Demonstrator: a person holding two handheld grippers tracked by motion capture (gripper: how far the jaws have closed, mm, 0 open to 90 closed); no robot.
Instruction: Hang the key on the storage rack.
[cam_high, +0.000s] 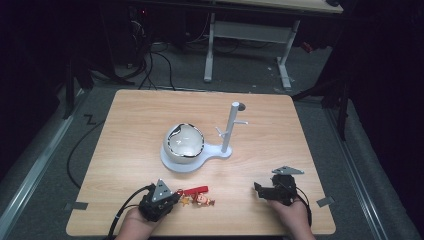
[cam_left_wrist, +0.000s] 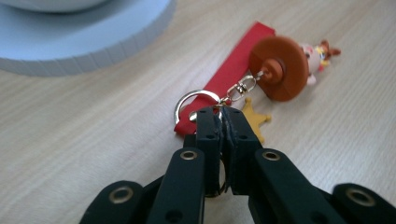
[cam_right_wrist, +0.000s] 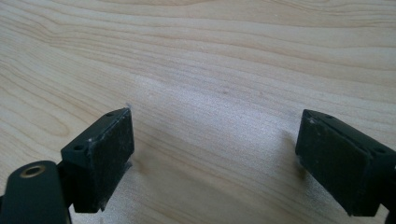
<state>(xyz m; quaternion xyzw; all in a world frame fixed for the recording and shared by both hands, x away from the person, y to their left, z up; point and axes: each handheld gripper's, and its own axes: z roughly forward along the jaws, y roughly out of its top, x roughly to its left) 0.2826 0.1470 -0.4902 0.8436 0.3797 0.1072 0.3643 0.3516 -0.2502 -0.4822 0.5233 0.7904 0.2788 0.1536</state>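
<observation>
The left gripper (cam_left_wrist: 223, 122) has its fingers clamped on the keychain's ring (cam_left_wrist: 192, 103) low on the bench (cam_high: 135, 120), so lifting toward the white peg stand (cam_high: 231, 125) seems next, while the right gripper (cam_right_wrist: 215, 154) idles, fingers apart.

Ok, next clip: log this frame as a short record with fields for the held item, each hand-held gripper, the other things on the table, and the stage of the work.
held item: keychain with red strap, metal ring, star charm and small figure, lying on the table
left hand-held gripper: jaws closed at the keychain's ring
right hand-held gripper: jaws wide apart above bare wood, holding nothing
other things: white stand with upright pegged post, rounded white object on its base
stage: keychain gripped, not yet lifted
</observation>
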